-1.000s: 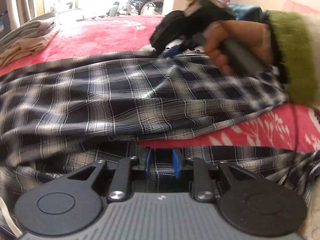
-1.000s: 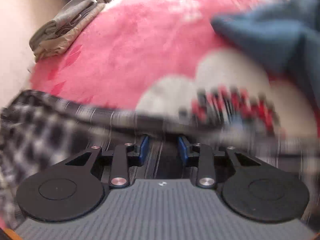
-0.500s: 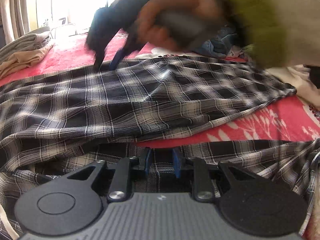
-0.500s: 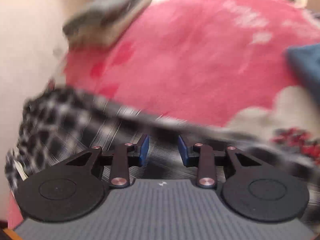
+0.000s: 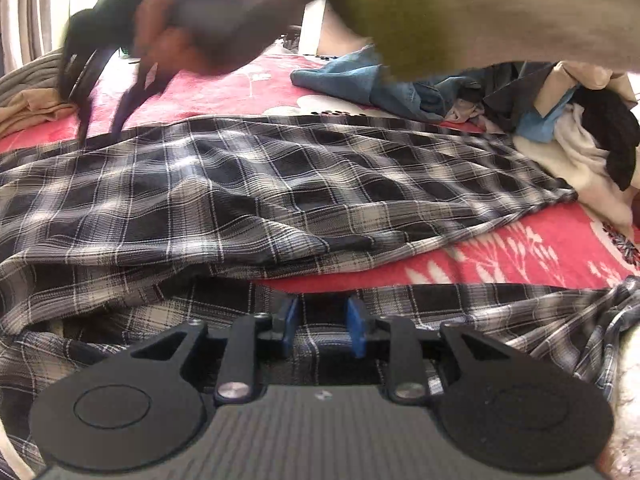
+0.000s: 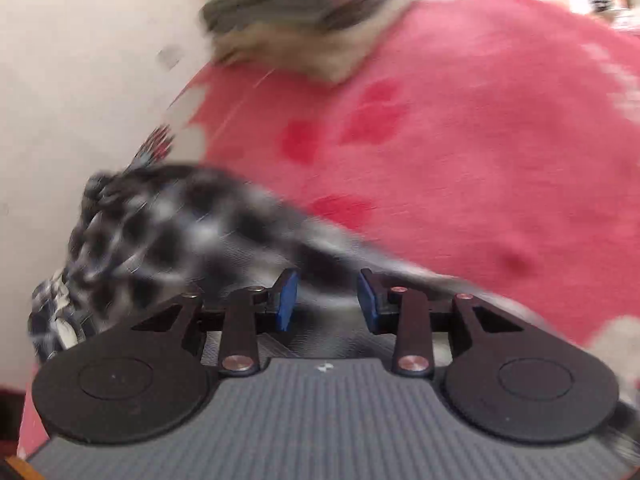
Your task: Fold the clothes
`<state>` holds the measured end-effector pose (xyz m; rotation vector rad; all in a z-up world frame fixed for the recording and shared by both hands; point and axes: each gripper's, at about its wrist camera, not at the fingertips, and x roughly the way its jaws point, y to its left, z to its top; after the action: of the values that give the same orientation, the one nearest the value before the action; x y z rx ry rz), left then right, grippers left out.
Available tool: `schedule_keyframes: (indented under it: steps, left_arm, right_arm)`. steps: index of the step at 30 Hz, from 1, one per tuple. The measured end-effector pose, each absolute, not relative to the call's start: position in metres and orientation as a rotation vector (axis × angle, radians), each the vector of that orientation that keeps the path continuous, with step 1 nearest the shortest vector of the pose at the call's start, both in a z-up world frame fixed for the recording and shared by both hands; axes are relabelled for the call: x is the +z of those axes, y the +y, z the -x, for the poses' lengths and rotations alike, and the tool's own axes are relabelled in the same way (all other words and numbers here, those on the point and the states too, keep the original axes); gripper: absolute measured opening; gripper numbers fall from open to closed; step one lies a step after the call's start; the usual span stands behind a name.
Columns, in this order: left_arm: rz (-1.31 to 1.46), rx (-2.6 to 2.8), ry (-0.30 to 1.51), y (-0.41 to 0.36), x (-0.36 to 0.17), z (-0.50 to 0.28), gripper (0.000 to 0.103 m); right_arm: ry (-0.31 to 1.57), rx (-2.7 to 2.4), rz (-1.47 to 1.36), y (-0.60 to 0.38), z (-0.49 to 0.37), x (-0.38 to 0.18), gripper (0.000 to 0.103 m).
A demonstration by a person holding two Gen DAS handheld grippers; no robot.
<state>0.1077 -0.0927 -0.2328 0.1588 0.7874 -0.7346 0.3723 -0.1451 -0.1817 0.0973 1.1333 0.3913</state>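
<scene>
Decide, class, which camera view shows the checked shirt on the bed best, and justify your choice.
The left wrist view: the checked shirt lies sharp there, spread across the pink blanket. The right wrist view shows only a motion-blurred bunch of it at the bed's edge.

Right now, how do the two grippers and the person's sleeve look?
Both grippers, left gripper and right gripper, look alike: a grey ribbed body with a small white mark, two round black discs, black arms with silver rivets, and blue pads. The sleeve is beige with a fuzzy green cuff. No cables show.
</scene>
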Motion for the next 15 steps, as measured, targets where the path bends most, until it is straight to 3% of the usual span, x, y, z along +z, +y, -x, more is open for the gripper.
schedule_keyframes:
  steps: [3, 7, 12, 15]
  left_arm:
    - [-0.168, -0.748, 0.777, -0.091, -0.231, -0.101, 0.029]
    - [-0.155, -0.755, 0.784, -0.089, -0.229, -0.1, 0.029]
    - [-0.115, -0.762, 0.795, -0.084, -0.231, -0.103, 0.029]
    - [-0.12, -0.755, 0.779, -0.078, -0.232, -0.103, 0.025]
  right_arm:
    - [1.117, 0.345, -0.126, -0.128, -0.399, -0.21, 0.032]
    - [1.03, 0.275, -0.144, -0.128, -0.41, -0.183, 0.034]
    - [1.141, 0.546, -0.15, -0.087, -0.408, -0.175, 0.034]
    - [1.141, 0.542, -0.058, -0.052, -0.426, -0.203, 0.034]
